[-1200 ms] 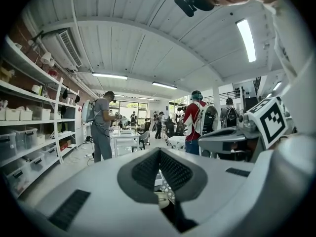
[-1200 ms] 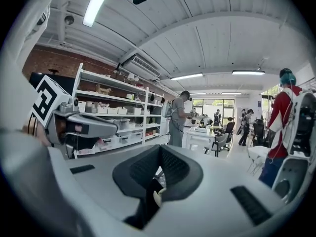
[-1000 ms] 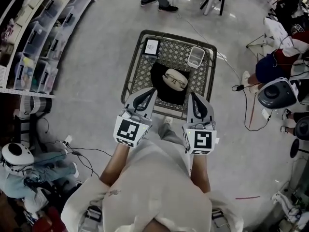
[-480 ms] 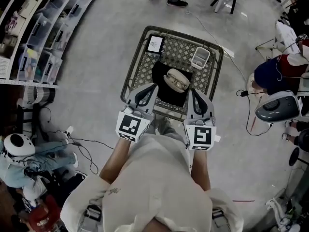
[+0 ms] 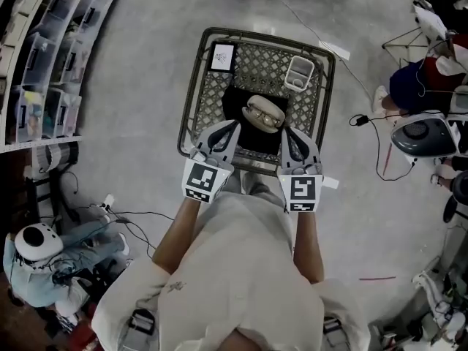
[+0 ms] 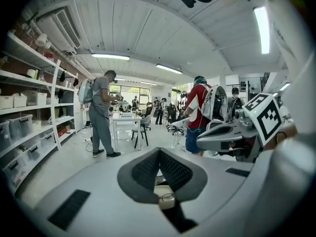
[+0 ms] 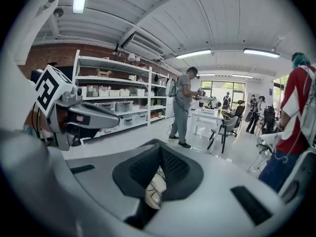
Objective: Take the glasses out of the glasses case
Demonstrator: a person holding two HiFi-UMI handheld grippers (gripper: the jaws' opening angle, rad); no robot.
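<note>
Case: the glasses case (image 5: 264, 114) lay open on a black cloth (image 5: 235, 102) at the middle of the mesh desk (image 5: 191, 93).
Glasses: the glasses (image 5: 266, 120) rested inside the case, not yet lifted.
Left claw: the left claw (image 5: 231, 128) had its jaws together with nothing held, at 7 o'clock of the case and clear of it.
Right claw: the right claw (image 5: 288, 131) was likewise closed with nothing held, at 5 o'clock.
Handling (judged): the glasses looked light, with a thin frame that would bend easily and slick, scratch-prone lenses.
Grip point (judged): the bridge or a temple near the hinge, held gently, while the other claw steadied the case shell.
</note>
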